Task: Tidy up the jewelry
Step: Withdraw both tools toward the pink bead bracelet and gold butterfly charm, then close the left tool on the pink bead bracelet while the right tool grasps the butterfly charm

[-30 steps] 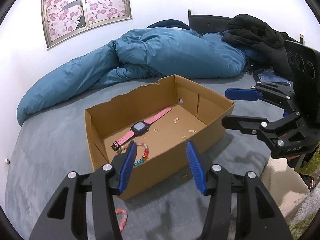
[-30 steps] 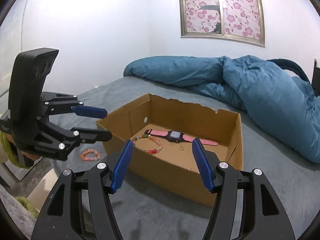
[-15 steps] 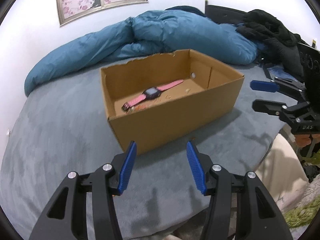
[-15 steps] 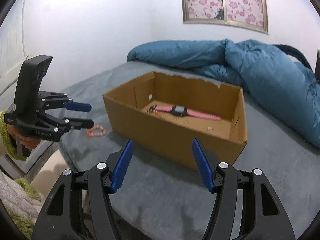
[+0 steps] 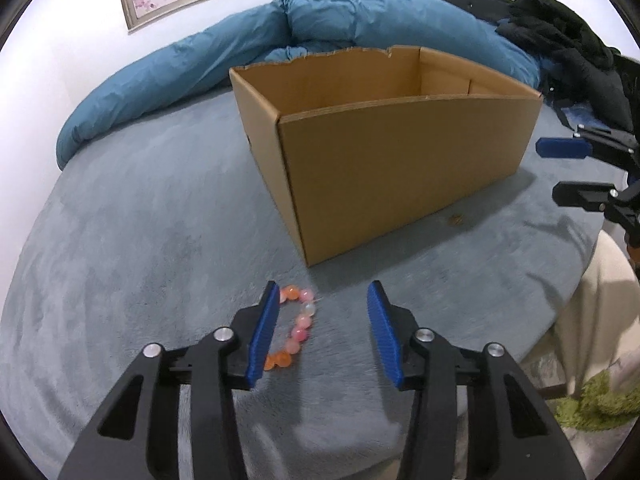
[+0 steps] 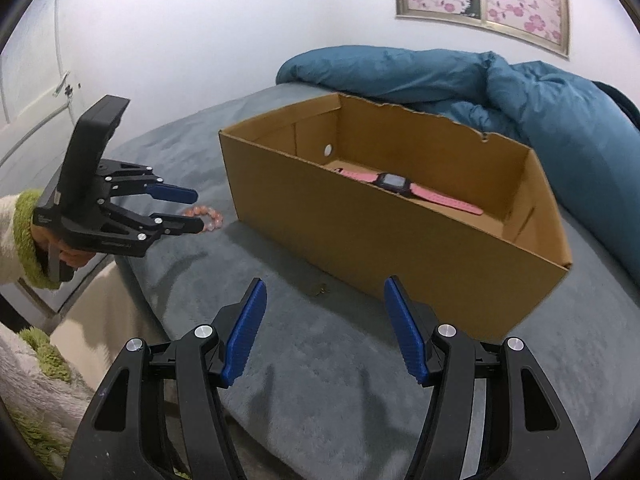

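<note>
An open cardboard box (image 5: pixel 400 160) (image 6: pixel 400 224) stands on the grey bed. A pink watch (image 6: pixel 404 188) lies inside it. A pink-orange bead bracelet (image 5: pixel 298 328) (image 6: pixel 204 216) lies on the bed in front of the box's left corner. My left gripper (image 5: pixel 324 328) (image 6: pixel 188 212) is open and empty, low over the bracelet, with its left finger beside the beads. A small gold piece (image 5: pixel 456 221) (image 6: pixel 320 289) lies on the bed by the box's front wall. My right gripper (image 6: pixel 324 332) (image 5: pixel 572 172) is open and empty, just short of the gold piece.
A blue duvet (image 5: pixel 280 40) (image 6: pixel 520 88) is heaped behind the box. Black clothes (image 5: pixel 568 52) lie at the far right. The bed's edge runs close under both grippers, with a beige side panel (image 5: pixel 592 312) below it.
Both grippers have pulled back from the box and dropped low. The left one now hangs over the bead bracelet; the box's inside is hidden from its view. Both stay open.
</note>
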Tool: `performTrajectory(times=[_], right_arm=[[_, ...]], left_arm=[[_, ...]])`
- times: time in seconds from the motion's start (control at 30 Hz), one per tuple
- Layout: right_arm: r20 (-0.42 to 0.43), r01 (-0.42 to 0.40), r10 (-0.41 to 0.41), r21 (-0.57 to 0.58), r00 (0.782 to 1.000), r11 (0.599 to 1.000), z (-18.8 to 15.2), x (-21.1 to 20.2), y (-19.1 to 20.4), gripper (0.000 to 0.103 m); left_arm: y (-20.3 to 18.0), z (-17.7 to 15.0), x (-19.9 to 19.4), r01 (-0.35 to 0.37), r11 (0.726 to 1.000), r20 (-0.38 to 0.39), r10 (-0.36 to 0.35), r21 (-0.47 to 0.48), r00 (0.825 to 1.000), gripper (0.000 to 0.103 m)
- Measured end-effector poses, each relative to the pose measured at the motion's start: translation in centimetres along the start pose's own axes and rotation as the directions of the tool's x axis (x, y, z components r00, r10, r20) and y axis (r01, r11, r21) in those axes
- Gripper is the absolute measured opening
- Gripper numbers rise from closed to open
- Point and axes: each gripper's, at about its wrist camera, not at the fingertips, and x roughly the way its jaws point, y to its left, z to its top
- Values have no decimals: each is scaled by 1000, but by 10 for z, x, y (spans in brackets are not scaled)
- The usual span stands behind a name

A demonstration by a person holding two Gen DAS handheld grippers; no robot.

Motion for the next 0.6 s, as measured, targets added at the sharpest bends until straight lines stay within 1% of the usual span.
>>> performTrajectory(times=[0.07,0.23,0.37,0.43,0.53,0.6], right_arm=[[-9,-9,8,-14,1000,1000,1,7,1,54],[-42,-38,37,-41,998,998,3,30,3,43],[-65,-64,60,-69,996,996,4,49,4,36],[-82,-69,62,-85,995,994,3,59,4,29],[-107,-80,70,-93,992,992,0,71,3,23],[-119,-78,66,-100,991,992,-2,77,2,21]], left_arm=[[5,-2,9,5,1000,-17,-5,7,1000,36],[11,-8,24,25,999,-49,-23,32,999,28],[13,-9,27,42,998,-53,-39,50,998,28],[14,-10,29,51,997,-53,-47,60,997,28],[16,-11,33,64,995,-52,-61,70,997,28],[17,-13,34,74,994,-50,-71,75,996,27]])
